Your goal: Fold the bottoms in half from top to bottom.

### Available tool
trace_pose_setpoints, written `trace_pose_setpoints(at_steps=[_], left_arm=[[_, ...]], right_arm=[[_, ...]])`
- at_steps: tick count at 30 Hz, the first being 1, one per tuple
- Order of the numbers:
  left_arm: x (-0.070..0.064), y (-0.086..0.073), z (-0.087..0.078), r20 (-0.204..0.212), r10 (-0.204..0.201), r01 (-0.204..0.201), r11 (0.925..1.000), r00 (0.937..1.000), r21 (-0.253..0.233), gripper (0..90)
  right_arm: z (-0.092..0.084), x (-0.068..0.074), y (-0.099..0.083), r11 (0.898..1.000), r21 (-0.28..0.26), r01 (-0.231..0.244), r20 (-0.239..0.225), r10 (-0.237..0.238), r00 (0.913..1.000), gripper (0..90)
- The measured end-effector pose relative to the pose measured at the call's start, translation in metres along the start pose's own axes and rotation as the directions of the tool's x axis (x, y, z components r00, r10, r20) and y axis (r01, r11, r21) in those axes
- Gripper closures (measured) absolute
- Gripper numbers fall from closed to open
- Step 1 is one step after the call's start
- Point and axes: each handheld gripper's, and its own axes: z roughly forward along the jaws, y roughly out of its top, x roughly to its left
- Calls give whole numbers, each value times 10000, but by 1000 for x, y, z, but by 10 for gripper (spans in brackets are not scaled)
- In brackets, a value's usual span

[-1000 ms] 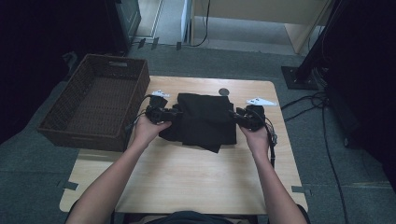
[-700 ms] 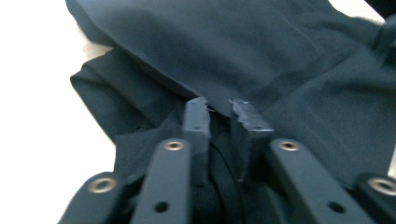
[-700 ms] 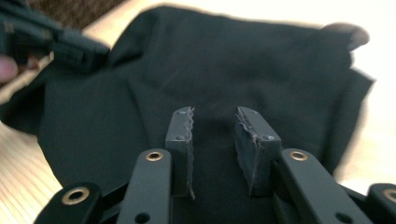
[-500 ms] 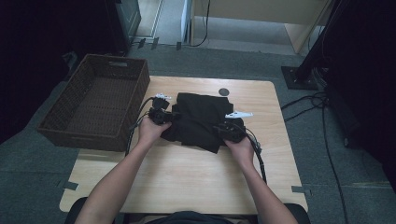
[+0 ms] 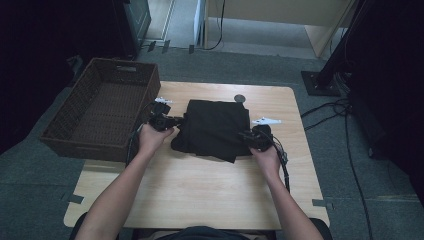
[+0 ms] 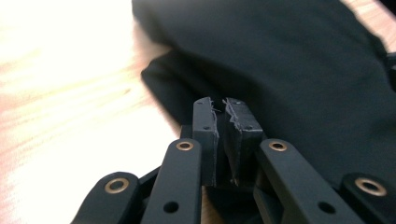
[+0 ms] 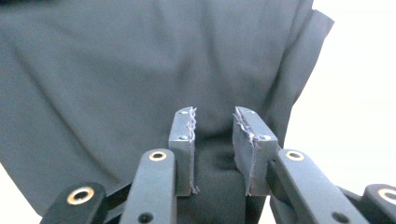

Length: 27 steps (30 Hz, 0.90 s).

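High view: we see the folded black fabric garment (image 5: 215,127) mid-tabletop (image 5: 200,195). Our right hand-held gripper (image 5: 248,136) has slid to its 4 o'clock edge, jaws narrowing around a fold; the left hand-held gripper (image 5: 179,120) (9 o'clock) pinches cloth, ready for lifting.

The high view was dim, its left and right edges sunk in near black, with only the wooden table (image 5: 200,185) evenly lit. In both gripper views the tabletop was blown out to white glare, the black cloth (image 7: 140,60) kept little detail, and the near linkage was soft
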Motion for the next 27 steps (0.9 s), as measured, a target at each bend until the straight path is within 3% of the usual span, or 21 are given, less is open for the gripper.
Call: trace_pose_setpoints(at_steps=[4,8,16,20,22,27], left_arm=[[-5,2,-3,225,17,-13,9998,9997,-204,790],[-10,3,-4,390,96,-88,9998,9992,-188,751],[-25,-1,-4,496,381,-372,9991,9980,-195,706],[-32,-3,-10,380,607,-598,9979,9974,-246,689],[-39,-7,-17,293,869,-859,9958,9958,-318,682],[-50,-20,-20,233,958,-949,9949,9951,-349,639]], right_arm=[[-9,9,17,9975,-696,79,-242,-96,9997,697],[-4,17,24,9963,-833,192,-398,-226,9990,693],[22,39,16,9987,-276,423,-667,-441,9968,676],[31,44,9,9959,219,881,-436,-871,9952,672],[33,44,7,9954,137,946,-394,-940,9948,672],[36,45,4,9950,162,985,-292,-980,9948,672]])
